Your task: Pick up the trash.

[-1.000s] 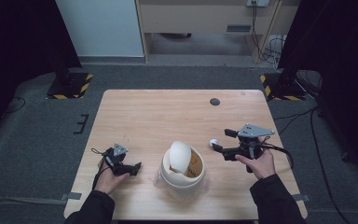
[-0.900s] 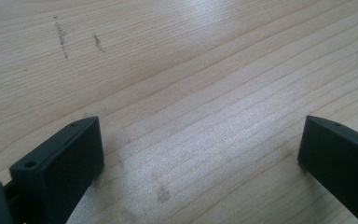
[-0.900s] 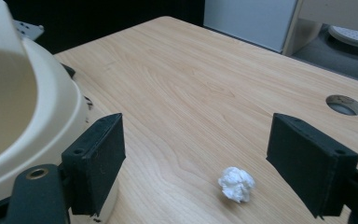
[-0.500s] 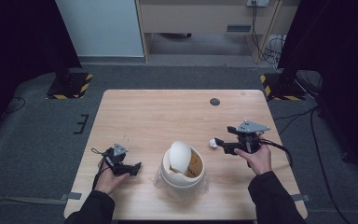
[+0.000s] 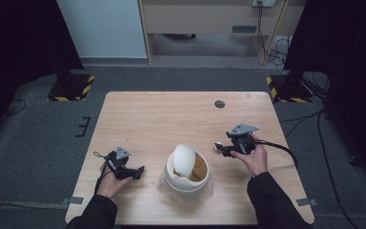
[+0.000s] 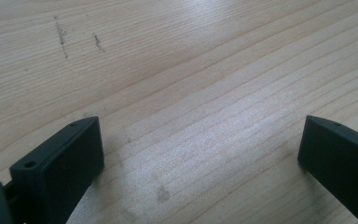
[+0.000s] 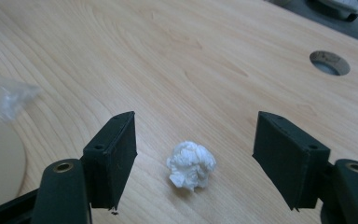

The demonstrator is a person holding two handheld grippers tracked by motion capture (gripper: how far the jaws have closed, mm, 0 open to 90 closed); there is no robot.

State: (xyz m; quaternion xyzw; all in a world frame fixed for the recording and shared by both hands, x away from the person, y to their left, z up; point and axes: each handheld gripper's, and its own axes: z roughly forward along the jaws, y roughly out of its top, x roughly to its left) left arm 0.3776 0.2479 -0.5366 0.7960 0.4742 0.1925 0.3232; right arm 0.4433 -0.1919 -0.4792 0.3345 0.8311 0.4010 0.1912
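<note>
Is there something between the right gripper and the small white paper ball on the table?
Nothing visible. The right gripper is open, and the paper ball lies on the bare table between its jaws, touching neither. The bin stands off to one side.
</note>
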